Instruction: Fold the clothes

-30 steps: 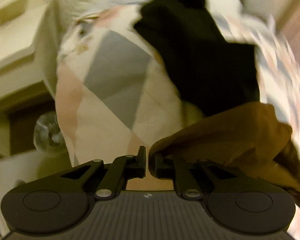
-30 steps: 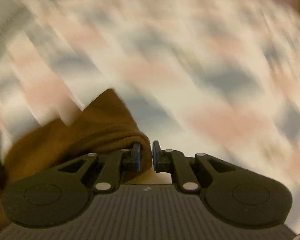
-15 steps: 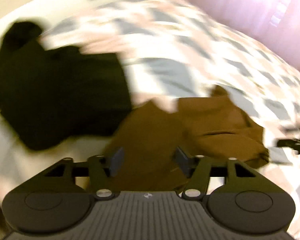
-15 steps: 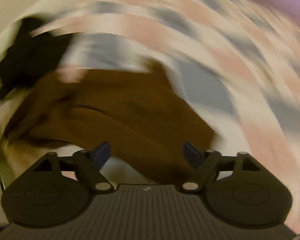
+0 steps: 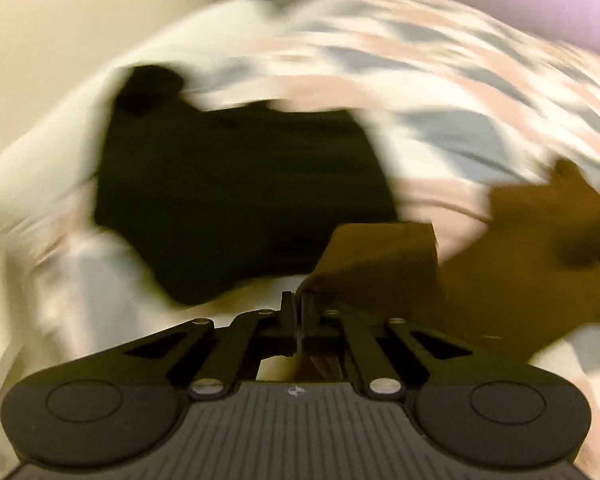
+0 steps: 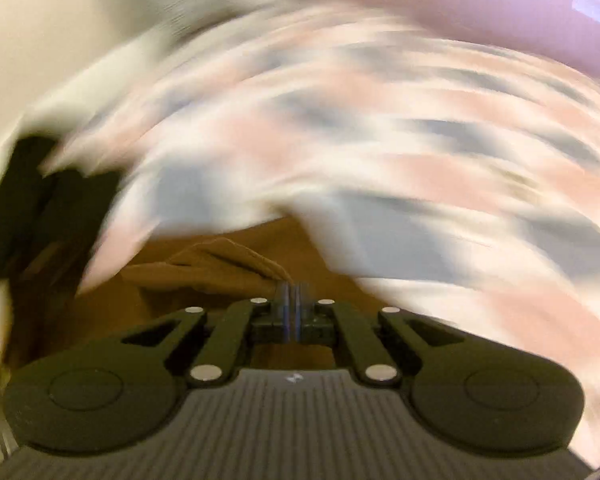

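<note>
The brown garment [image 5: 500, 280] is soft and light, I judge; it has no stiffness, so it will sag and crease wherever it is not supported. It is not fragile, and the cloth looks matte, so it should not slip out of a firm pinch. The best place to hold it is at an edge or a corner, one on each side, so that the cloth hangs flat between the two holds.

It lies on the bed cover [image 5: 440, 92] with pink, grey and white patches, near the cameras and to the right of the black garment [image 5: 240, 184], which it touches or slightly overlaps at its near right side.

The left gripper [image 5: 298, 304] has its jaws closed to a thin slit, and a fold of the brown cloth's left edge seems to be caught between them. The right gripper [image 6: 294, 294] also has its jaws pressed together, on a raised ridge of the same garment. Both pictures are much blurred, so how deep the cloth sits in the jaws I cannot tell.
</note>
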Demonstrator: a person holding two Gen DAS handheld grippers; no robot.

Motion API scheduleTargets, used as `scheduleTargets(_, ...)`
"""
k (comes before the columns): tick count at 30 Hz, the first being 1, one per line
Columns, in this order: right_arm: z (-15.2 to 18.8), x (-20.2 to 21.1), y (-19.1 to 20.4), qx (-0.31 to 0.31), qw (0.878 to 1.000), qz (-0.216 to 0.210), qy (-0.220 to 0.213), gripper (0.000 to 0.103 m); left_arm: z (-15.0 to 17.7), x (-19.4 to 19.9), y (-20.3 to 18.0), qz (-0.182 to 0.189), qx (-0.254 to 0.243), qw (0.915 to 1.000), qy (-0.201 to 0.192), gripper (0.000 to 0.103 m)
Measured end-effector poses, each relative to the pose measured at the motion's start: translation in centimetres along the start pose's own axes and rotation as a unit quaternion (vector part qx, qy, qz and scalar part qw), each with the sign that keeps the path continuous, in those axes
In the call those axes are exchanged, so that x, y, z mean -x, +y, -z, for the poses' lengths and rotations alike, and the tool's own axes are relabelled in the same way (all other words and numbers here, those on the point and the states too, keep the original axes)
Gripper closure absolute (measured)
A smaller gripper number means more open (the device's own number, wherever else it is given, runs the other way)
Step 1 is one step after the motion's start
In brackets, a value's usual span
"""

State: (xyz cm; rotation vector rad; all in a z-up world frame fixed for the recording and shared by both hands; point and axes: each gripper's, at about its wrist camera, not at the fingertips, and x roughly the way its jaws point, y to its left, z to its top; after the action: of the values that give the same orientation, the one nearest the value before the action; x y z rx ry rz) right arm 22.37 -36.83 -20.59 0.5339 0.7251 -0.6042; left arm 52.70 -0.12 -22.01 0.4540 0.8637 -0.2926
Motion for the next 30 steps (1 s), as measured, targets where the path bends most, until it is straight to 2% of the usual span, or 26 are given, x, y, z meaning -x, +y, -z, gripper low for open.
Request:
scheduleTargets(1, 0.1, 1.4, -3.2, -0.051, 0.998, 0.045, -0.003, 0.102, 0.4, 0.1, 1.7, -0.028, 0.032, 0.9990, 0.014, 0.097)
scheduleTargets(2, 0.7, 2.7, -6.7, -0.105, 0.990, 0.092, 0.011, 0.100, 0.9, 0.3, 3.5, -0.056, 0.064, 0.9960, 0.028, 0.096)
scheduleTargets(3, 1.3, 3.9, -10.1, -0.158, 0.977, 0.139, 0.024, 0.091, 1.4, 0.3, 5.0, -0.076, 0.091, 0.9920, 0.043, 0.093)
scheduleTargets(4, 2.1, 4.8, -13.3, -0.204, 0.960, 0.185, 0.054, 0.083, 1.9, 0.3, 5.8, -0.075, 0.103, 0.9899, 0.063, 0.089)
scheduleTargets(5, 3.2, 5.0, -15.8, -0.235, 0.939, 0.228, 0.109, 0.057, 2.3, 0.4, 5.9, -0.063, 0.099, 0.9900, 0.079, 0.086)
scheduleTargets(6, 4.5, 5.3, -17.5, -0.261, 0.920, 0.251, 0.150, 0.050, 2.5, 0.7, 5.3, -0.049, 0.082, 0.9915, 0.088, 0.082)
scheduleTargets(7, 5.6, 5.7, -18.3, -0.276, 0.913, 0.247, 0.171, 0.050, 2.6, 1.2, 4.3, -0.028, 0.058, 0.9939, 0.090, 0.076)
scheduleTargets(8, 6.3, 6.0, -18.5, -0.283, 0.914, 0.231, 0.179, 0.050, 2.5, 1.7, 3.3, -0.003, 0.039, 0.9955, 0.086, 0.062)
scheduleTargets(9, 6.9, 6.2, -18.4, -0.283, 0.917, 0.213, 0.185, 0.049, 2.5, 2.3, 2.3, 0.021, 0.019, 0.9962, 0.082, 0.057)
scheduleTargets(10, 7.0, 5.8, -17.6, -0.271, 0.925, 0.188, 0.187, 0.047, 2.3, 2.7, 1.2, 0.048, 0.005, 0.9959, 0.076, 0.057)
scheduleTargets(12, 6.6, 3.9, -15.3, -0.233, 0.946, 0.127, 0.185, 0.038, 0.9, 2.3, -0.8, 0.097, -0.005, 0.9936, 0.058, 0.056)
scheduleTargets(14, 5.3, 1.6, -13.0, -0.182, 0.964, 0.055, 0.183, 0.038, -1.2, 0.3, -3.0, 0.135, -0.024, 0.9897, 0.041, 0.056)
scheduleTargets(16, 3.4, -1.3, -10.3, -0.118, 0.978, -0.023, 0.173, 0.038, -3.1, -2.4, -4.5, 0.165, -0.045, 0.9848, 0.028, 0.056)
scheduleTargets(18, 0.9, -4.0, -7.3, -0.038, 0.983, -0.091, 0.155, 0.038, -4.7, -5.8, -5.4, 0.193, -0.073, 0.9777, 0.037, 0.052)
scheduleTargets(21, -2.3, -8.2, -3.9, 0.077, 0.974, -0.158, 0.141, 0.038, -5.8, -9.2, -6.8, 0.213, -0.115, 0.9693, 0.041, 0.049)
scheduleTargets(22, -3.3, -9.7, -3.2, 0.109, 0.969, -0.167, 0.144, 0.038, -6.0, -10.1, -7.2, 0.220, -0.129, 0.9658, 0.045, 0.047)
scheduleTargets(24, -4.2, -13.1, -2.6, 0.149, 0.959, -0.177, 0.164, 0.038, -5.9, -11.1, -8.1, 0.238, -0.148, 0.9584, 0.052, 0.035)
scheduleTargets(25, -4.4, -14.8, -2.5, 0.162, 0.954, -0.177, 0.177, 0.038, -5.8, -11.4, -8.4, 0.245, -0.156, 0.9554, 0.055, 0.034)
scheduleTargets(28, -3.9, -18.6, -4.1, 0.171, 0.947, -0.167, 0.214, 0.038, -4.9, -11.5, -8.7, 0.248, -0.182, 0.9502, 0.051, 0.043)
scheduleTargets(29, -3.4, -19.5, -4.8, 0.154, 0.943, -0.177, 0.237, 0.042, -4.6, -10.7, -8.5, 0.249, -0.184, 0.9498, 0.047, 0.053)
scheduleTargets(30, -3.3, -19.9, -5.4, 0.132, 0.937, -0.198, 0.255, 0.065, -4.4, -9.9, -8.3, 0.250, -0.186, 0.9494, 0.043, 0.068)
